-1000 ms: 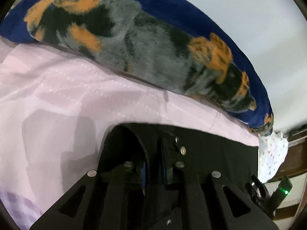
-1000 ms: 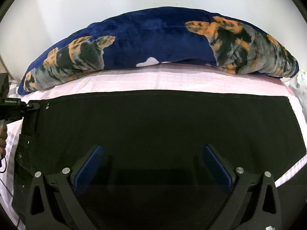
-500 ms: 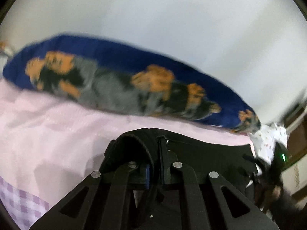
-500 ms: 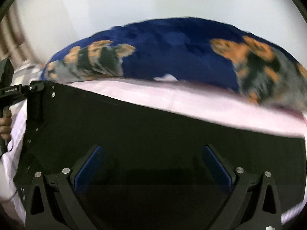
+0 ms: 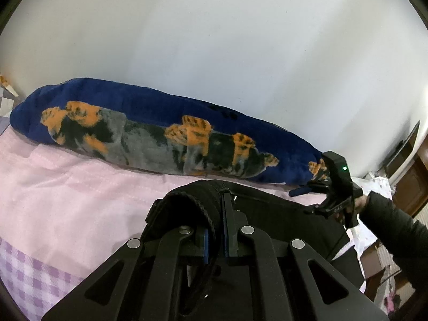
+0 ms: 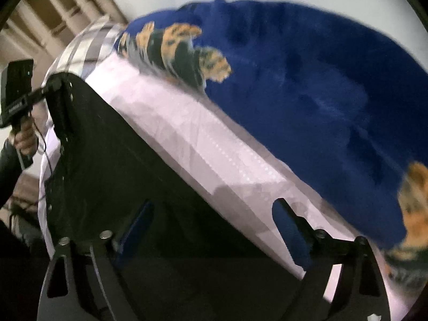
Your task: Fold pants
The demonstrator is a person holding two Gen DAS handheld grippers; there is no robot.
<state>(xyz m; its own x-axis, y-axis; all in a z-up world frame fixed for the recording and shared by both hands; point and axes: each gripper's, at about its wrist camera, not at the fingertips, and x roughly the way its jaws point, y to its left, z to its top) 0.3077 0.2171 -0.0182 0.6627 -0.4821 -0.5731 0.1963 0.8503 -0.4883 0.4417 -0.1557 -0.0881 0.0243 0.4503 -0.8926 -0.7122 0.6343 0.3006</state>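
Pants [image 5: 270, 214], black, lie spread on the pink sheet [image 5: 80, 195] of the bed, just in front of the blue blanket w/ orange-grey animal print [image 5: 160, 139]; we have our left gripper [image 5: 215, 238] clamped tight on a raised corner of the fabric, cloth bunched over and betw. the blue pads [image 5: 205, 246]; our right gripper [image 6: 211, 227] hangs above the pants' far edge w/ jaws wide apart, having just been closing a bit, nothing pinched betw. them; one finger sits over black cloth, the other over the sheet; right-wrist view is blurred; white wall [image 5: 214, 40] behind; we see a dark sleeve [image 5: 396, 230] at the right of the left-wrist view.
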